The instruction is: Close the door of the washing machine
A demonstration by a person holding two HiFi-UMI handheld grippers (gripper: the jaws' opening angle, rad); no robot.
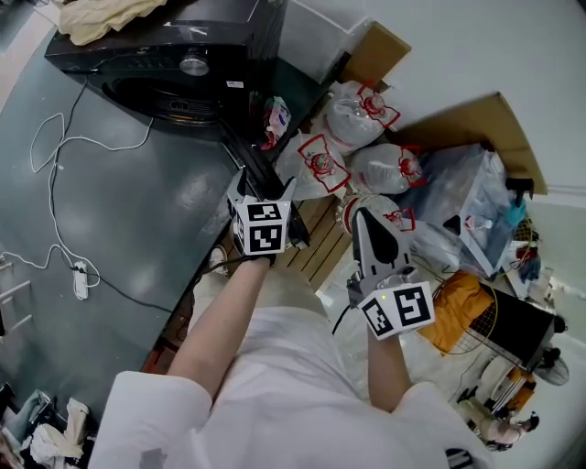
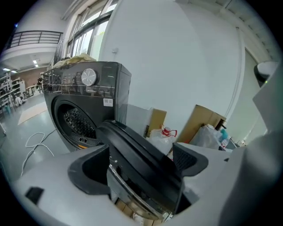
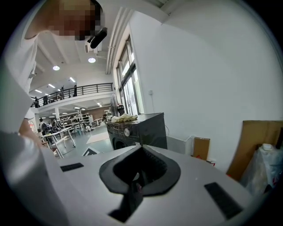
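The black front-loading washing machine (image 1: 174, 55) stands at the upper left of the head view, its round drum opening (image 2: 77, 121) uncovered. Its dark door (image 1: 259, 169) swings out toward me. My left gripper (image 1: 265, 190) is at the door's free edge, and in the left gripper view the thick black door rim (image 2: 137, 163) fills the gap between the two pads, with the left gripper (image 2: 141, 167) shut on it. My right gripper (image 1: 364, 220) hangs to the right of the door over the bags, jaws pressed together and holding nothing. The right gripper (image 3: 139, 174) faces the machine (image 3: 137, 130) from a distance.
White plastic bags with red print (image 1: 352, 137) and cardboard sheets (image 1: 476, 119) pile up right of the machine. A wooden pallet (image 1: 316, 243) lies under the door. A white cable (image 1: 55, 183) and power strip (image 1: 81, 279) lie on the grey floor. A cloth (image 1: 101, 14) lies on the machine.
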